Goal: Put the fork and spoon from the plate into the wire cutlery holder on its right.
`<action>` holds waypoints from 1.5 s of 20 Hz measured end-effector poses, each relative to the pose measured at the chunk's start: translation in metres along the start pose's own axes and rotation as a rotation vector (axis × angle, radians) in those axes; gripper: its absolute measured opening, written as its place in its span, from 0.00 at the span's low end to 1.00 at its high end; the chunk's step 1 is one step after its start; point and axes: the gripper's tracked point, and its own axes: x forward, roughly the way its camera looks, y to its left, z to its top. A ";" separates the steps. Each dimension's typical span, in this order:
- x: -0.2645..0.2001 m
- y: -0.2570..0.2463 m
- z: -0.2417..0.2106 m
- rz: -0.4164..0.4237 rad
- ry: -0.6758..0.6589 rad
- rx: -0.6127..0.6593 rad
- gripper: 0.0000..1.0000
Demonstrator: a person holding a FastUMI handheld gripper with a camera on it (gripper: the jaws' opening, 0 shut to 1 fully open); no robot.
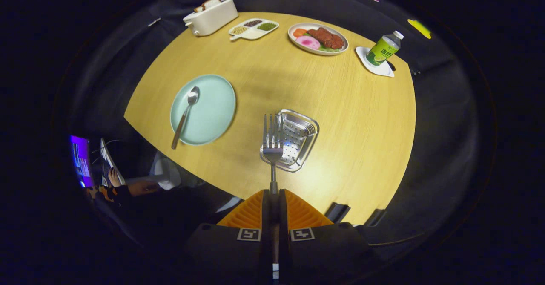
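1. My jaws (273, 193) are closed tight on the handle of the fork (272, 142), both sides pressing on it so it cannot swing; the handle runs straight out from between them, tines pointing away from me.
2. The tines hang over the near rim of the wire cutlery holder (298, 138), which sits on the tabletop (349, 119) just ahead. I hold high so the fork can go down into it, I judge.
3. The spoon (185, 113) lies on the green plate (213, 110) to the holder's left, bowl away from me, handle sticking past the near rim, an easy place to grip.
4. Beyond, well apart, stand a plate of food (317, 38), a divided dish (253, 28), a white box (210, 16) and a bottle (384, 48) on a coaster.
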 end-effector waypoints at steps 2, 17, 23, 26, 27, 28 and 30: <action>0.007 -0.010 -0.006 -0.007 0.080 -0.016 0.10; 0.036 -0.025 0.012 -0.053 0.366 -0.070 0.22; 0.024 -0.025 0.045 -0.071 0.064 -0.010 0.50; 0.010 -0.011 0.071 -0.098 -0.206 0.003 0.74; 0.005 0.000 0.077 -0.094 -0.288 0.017 0.78; 0.001 0.014 0.083 -0.084 -0.358 0.033 0.84; -0.005 0.048 0.095 -0.046 -0.477 0.051 0.88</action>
